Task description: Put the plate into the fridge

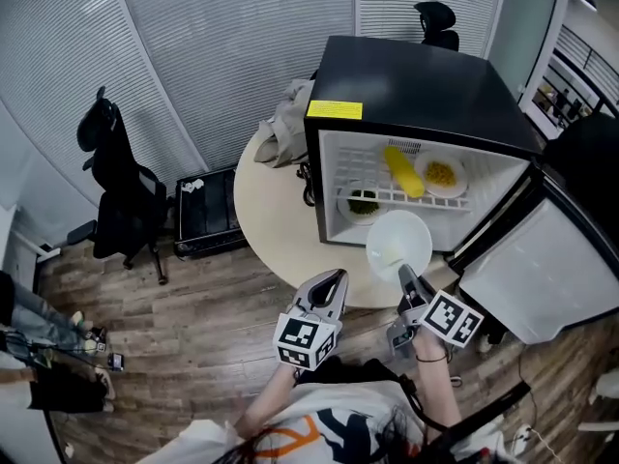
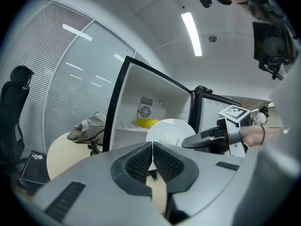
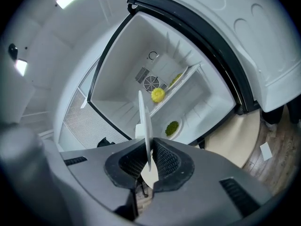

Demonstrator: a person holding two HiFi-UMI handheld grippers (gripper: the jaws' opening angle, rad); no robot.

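My right gripper [image 1: 403, 276] is shut on the rim of an empty white plate [image 1: 397, 244], held in the air just in front of the open black fridge [image 1: 416, 75]. In the right gripper view the plate [image 3: 144, 121] shows edge-on between the pads. The plate [image 2: 171, 132] and the right gripper [image 2: 207, 136] also show in the left gripper view. My left gripper [image 1: 329, 286] hangs shut and empty to the plate's left, over the table edge. The fridge door [image 1: 546, 269] stands swung open at the right.
Inside the fridge, a wire shelf [image 1: 411, 199] carries a yellow corn cob [image 1: 402, 172] and a plate of corn kernels [image 1: 442, 174]; a dish of green food [image 1: 363, 202] lies below. A crumpled cloth [image 1: 287, 124] lies on the round table [image 1: 276, 220]. A black office chair [image 1: 121, 187] stands at left.
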